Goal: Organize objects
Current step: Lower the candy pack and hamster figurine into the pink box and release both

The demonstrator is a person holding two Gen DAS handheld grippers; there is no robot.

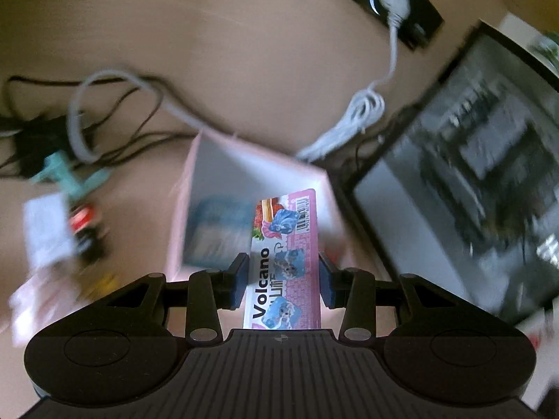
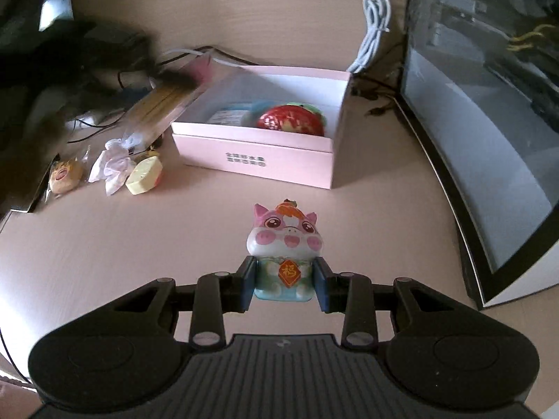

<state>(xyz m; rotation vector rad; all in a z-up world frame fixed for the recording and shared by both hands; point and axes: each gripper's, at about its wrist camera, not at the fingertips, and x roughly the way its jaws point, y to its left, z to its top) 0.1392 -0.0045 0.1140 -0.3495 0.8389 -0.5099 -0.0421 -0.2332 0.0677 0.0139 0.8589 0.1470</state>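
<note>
My left gripper [image 1: 283, 281] is shut on a pink "Volcano" snack packet [image 1: 284, 258] and holds it above the open pink box [image 1: 244, 164], whose inside shows a blue packet [image 1: 216, 230]. The left wrist view is blurred. My right gripper [image 2: 283, 284] is shut on a pink pig figurine [image 2: 284, 251] that stands upright on the table in front of the pink box [image 2: 258, 150]. The box holds a red strawberry-like item [image 2: 290, 120] and a blue packet [image 2: 229, 117].
Left of the box lie several wrapped snacks: a round brown one [image 2: 64, 176], a white wrapper [image 2: 113, 167], a yellow hexagonal one [image 2: 145, 176]. A monitor [image 2: 489, 139] stands at the right. White cable [image 2: 374, 28] and black cables [image 1: 104, 132] lie behind the box.
</note>
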